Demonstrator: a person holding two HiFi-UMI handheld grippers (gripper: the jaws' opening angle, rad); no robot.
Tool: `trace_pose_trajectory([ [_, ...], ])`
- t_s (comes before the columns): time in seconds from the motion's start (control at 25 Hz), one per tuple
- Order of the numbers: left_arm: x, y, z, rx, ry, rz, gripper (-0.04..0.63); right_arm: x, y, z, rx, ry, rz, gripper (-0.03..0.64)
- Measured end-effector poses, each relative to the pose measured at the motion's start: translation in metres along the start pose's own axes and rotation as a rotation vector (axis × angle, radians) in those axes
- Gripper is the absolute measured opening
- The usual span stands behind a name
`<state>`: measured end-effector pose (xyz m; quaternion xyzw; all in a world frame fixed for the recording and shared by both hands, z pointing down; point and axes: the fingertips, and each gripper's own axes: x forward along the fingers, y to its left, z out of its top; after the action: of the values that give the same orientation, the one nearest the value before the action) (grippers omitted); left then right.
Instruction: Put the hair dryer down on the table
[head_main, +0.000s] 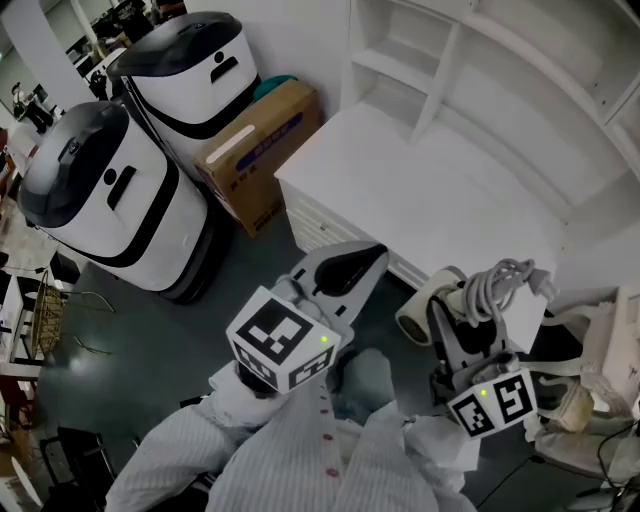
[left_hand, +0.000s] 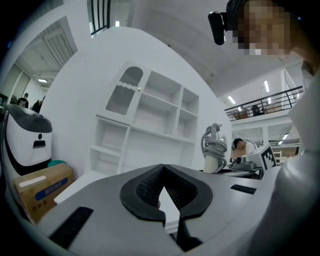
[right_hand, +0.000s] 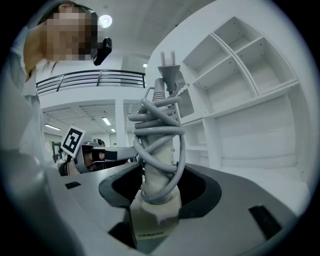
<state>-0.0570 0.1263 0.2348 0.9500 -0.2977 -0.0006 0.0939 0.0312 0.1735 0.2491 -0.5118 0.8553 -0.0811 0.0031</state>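
The hair dryer (right_hand: 150, 220) (cord wound round it) is clamped by the right gripper (right_hand: 157, 189) beside the table (head_main: 420, 200); the left gripper (left_hand: 162, 171) is closed, empty. The cardboard box (head_main: 262, 150) is shut.

The hair dryer (head_main: 452, 300) is cream-white, with its grey cord (right_hand: 159, 135) wound in loops round the handle and the two-pin plug (right_hand: 167, 62) sticking up on top. The right gripper's (right_hand: 157, 195) jaws clamp its handle. Its round barrel mouth faces left in the head view. It hangs near the front edge of the white table (head_main: 430, 190), not resting on it.
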Motion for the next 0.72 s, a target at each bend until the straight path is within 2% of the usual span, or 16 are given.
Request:
trace_pose_trajectory([
  [0.32, 0.027, 0.037, -0.002, -0.004, 0.017, 0.009, 0.009, 0.039, -0.035, 0.002, -0.002, 0.008, -0.025, 0.195],
  [0.72, 0.091, 0.089, 0.015, -0.022, 0.007, 0.038, 0.009, 0.099, -0.096, 0.012, -0.002, 0.05, -0.006, 0.195],
])
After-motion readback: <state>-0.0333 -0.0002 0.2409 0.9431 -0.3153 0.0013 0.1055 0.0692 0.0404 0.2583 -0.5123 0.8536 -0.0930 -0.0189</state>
